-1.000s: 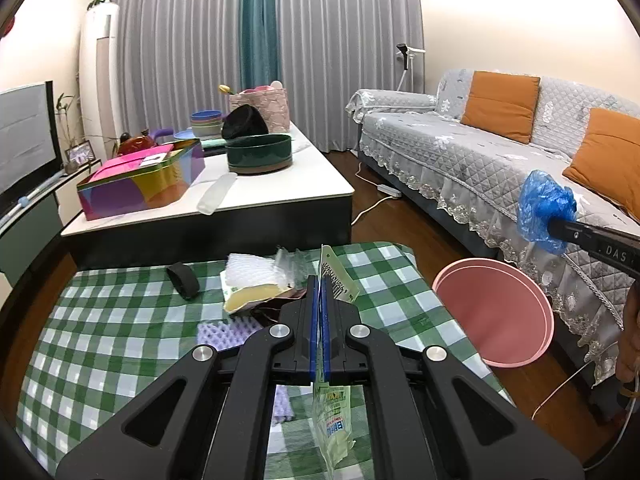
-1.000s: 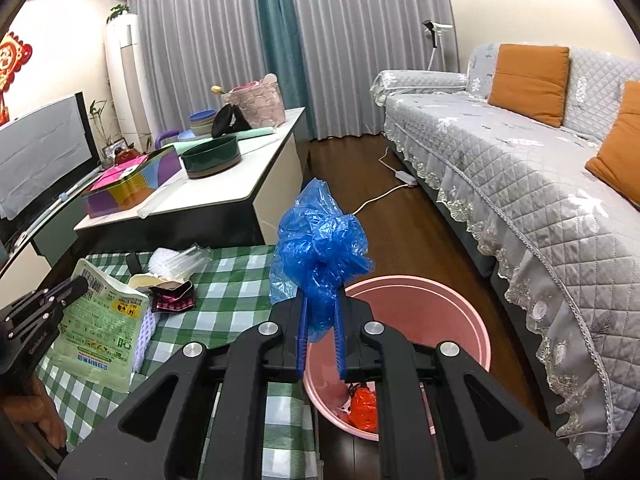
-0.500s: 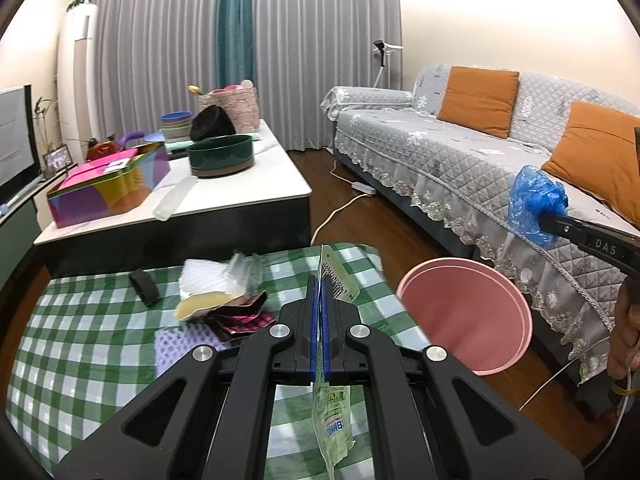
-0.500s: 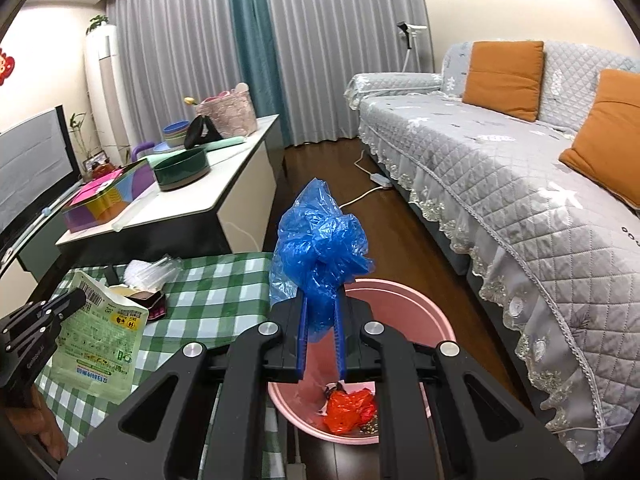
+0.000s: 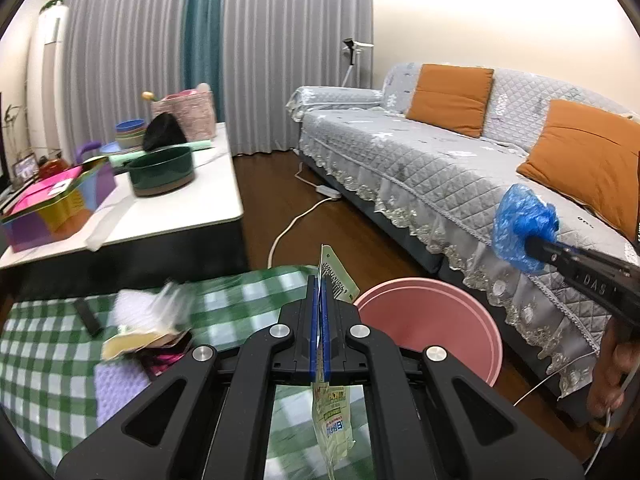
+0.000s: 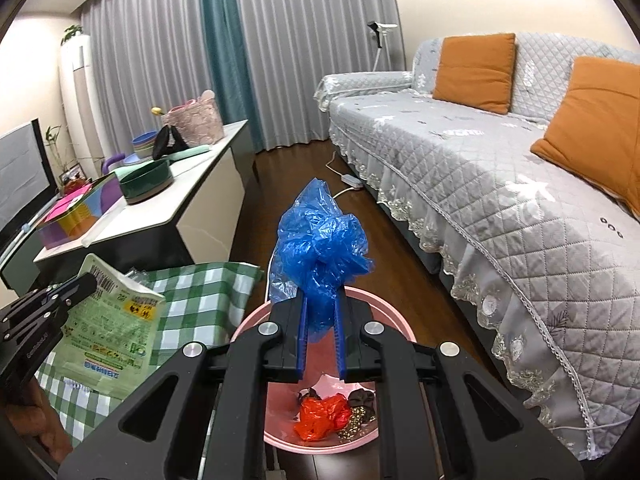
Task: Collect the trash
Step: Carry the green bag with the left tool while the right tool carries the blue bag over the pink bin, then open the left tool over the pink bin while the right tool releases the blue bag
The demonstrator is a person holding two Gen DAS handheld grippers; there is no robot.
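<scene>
Trash: blue bag (image 6: 322, 236) clamped above pink bin (image 6: 394, 322).

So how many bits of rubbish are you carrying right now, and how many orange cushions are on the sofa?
Rubbish held in the tongs: 2, the green snack packet in the left tongs and the crumpled blue plastic bag in the right tongs.
Orange cushions: 2.
Total: 4.
</scene>
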